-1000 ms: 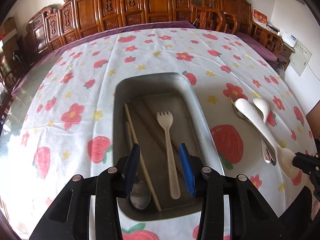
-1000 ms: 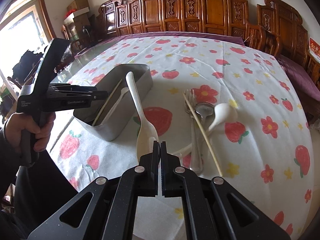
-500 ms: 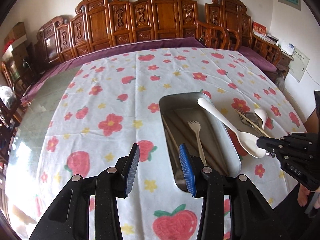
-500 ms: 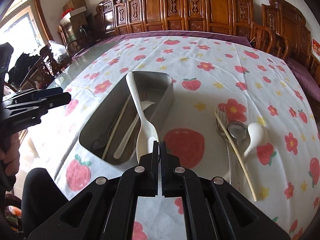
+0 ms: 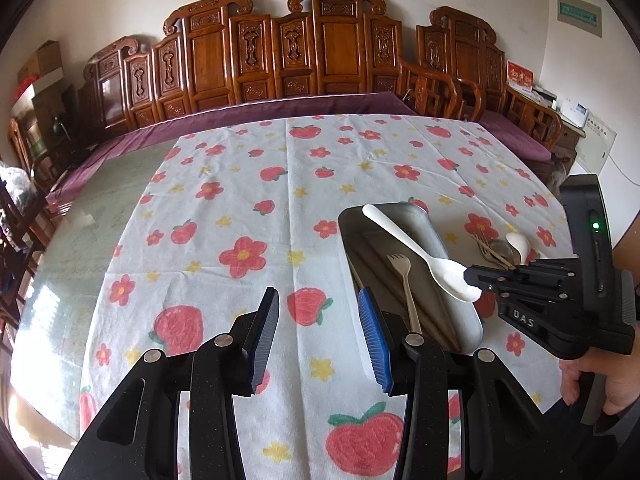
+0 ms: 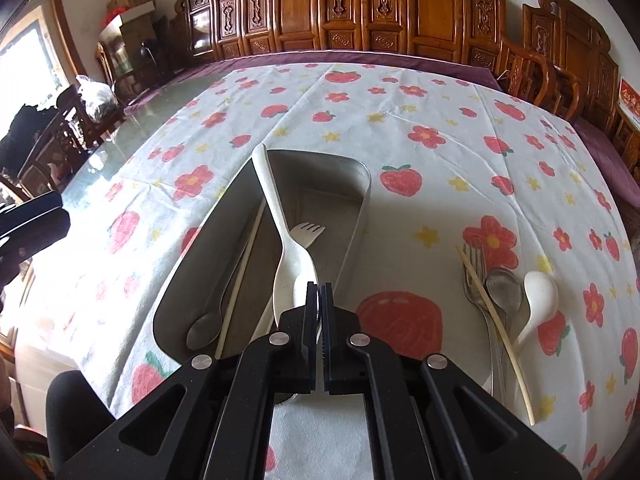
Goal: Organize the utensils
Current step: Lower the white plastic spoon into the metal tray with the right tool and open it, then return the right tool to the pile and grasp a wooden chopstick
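My right gripper (image 6: 319,292) is shut on the bowl of a long white spoon (image 6: 276,208), whose handle points away over the metal tray (image 6: 362,200). Inside the tray lie a cream fork (image 6: 306,234), a chopstick (image 6: 244,268) and a small metal spoon (image 6: 204,330). In the left wrist view, the right gripper (image 5: 468,278) holds the white spoon (image 5: 404,240) above the tray (image 5: 424,216). My left gripper (image 5: 318,300) is open and empty above the tablecloth, left of the tray.
On the flowered cloth right of the tray lie a metal fork (image 6: 476,280), a metal spoon (image 6: 504,288), a white soup spoon (image 6: 538,292) and a chopstick (image 6: 496,328). Carved wooden chairs (image 5: 336,56) line the far side. Bare glass tabletop (image 5: 100,220) shows at left.
My right gripper has carried the white spoon leftward from the cloth to above the tray. My left gripper has risen and drawn back left, off the tray, staying open.
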Demonstrator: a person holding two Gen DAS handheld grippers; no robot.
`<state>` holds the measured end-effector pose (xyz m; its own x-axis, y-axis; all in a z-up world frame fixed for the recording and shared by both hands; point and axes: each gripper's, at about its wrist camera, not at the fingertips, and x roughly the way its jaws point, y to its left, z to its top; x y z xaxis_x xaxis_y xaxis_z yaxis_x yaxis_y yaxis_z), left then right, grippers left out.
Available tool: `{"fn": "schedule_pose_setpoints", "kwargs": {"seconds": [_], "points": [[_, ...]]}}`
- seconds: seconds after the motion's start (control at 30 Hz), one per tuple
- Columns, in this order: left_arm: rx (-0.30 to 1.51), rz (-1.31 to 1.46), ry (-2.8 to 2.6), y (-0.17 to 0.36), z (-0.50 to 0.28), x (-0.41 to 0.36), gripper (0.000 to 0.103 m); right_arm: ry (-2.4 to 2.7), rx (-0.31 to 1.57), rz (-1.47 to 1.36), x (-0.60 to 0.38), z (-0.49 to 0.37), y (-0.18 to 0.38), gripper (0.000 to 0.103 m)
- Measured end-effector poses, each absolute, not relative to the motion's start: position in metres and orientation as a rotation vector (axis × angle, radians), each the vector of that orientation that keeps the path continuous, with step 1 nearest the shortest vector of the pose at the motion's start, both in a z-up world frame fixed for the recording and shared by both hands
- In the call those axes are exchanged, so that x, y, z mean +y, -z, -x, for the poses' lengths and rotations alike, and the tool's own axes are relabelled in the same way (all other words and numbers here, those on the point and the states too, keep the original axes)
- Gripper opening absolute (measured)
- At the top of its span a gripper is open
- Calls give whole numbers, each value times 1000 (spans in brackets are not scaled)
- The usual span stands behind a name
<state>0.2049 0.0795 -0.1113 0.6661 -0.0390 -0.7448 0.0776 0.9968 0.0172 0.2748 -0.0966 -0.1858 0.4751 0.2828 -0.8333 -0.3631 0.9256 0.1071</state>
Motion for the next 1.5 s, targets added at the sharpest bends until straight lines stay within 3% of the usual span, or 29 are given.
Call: {"fn": "schedule_pose_setpoints", "kwargs": {"seconds": [0.73, 1.17, 1.2, 1.3, 1.37, 1.43, 1.5], "points": [[836, -45, 24, 111, -199, 95, 39, -454, 995, 130, -65, -269, 196, 6], [834, -41, 58, 109, -199, 72, 40, -458, 901, 84, -147, -245, 174, 6], [835, -39, 62, 110, -199, 69, 42, -451, 895, 85, -153, -245, 173, 10], [824, -39, 71, 112, -198, 60, 60, -418, 869, 83, -181, -245, 169, 12], [829, -41, 78, 114, -199, 53, 62, -402, 861, 69, -201, -246, 167, 13], [830, -37, 90, 116, -199, 46, 70, -380, 850, 76, -218, -246, 165, 14], [828, -40, 97, 119, -200, 39, 75, -368, 843, 79, -232, -247, 164, 24]]}}
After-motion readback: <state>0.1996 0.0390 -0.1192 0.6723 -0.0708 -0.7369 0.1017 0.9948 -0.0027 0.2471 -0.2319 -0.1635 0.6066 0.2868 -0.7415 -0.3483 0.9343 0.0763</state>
